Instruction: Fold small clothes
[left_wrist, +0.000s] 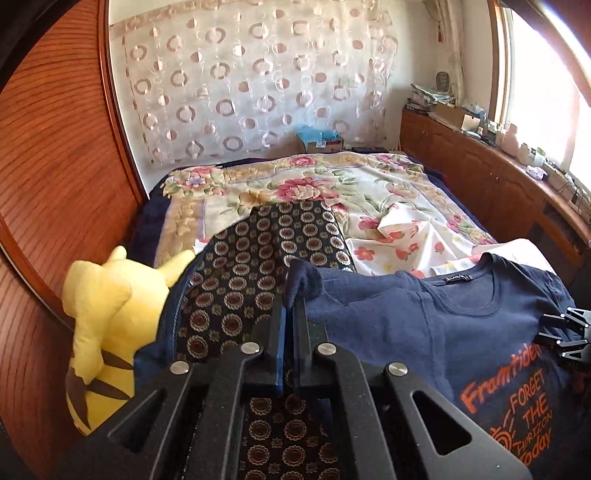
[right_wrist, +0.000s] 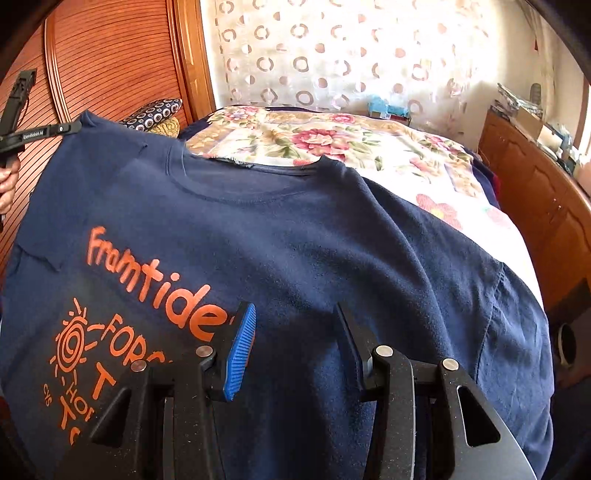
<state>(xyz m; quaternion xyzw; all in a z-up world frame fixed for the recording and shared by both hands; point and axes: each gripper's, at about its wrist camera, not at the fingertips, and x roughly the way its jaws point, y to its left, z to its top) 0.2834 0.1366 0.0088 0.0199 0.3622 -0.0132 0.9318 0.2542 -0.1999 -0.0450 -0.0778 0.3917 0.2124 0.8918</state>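
Observation:
A navy T-shirt (right_wrist: 295, 236) with orange lettering lies spread on the bed, collar facing away. It also shows in the left wrist view (left_wrist: 443, 325). My left gripper (left_wrist: 290, 306) is shut on the shirt's left sleeve edge and holds it lifted; it appears in the right wrist view (right_wrist: 70, 127) at the shirt's top left corner. My right gripper (right_wrist: 295, 325) is open just above the shirt's chest, its blue pad (right_wrist: 242, 354) on the left. Its tip shows in the left wrist view (left_wrist: 569, 332) at the right edge.
A floral bedspread (left_wrist: 332, 184) covers the bed. A dark patterned pillow (left_wrist: 258, 266) and a yellow plush toy (left_wrist: 107, 317) lie by the wooden headboard (left_wrist: 55, 184). A wooden cabinet (left_wrist: 498, 177) with clutter runs along the right under the window.

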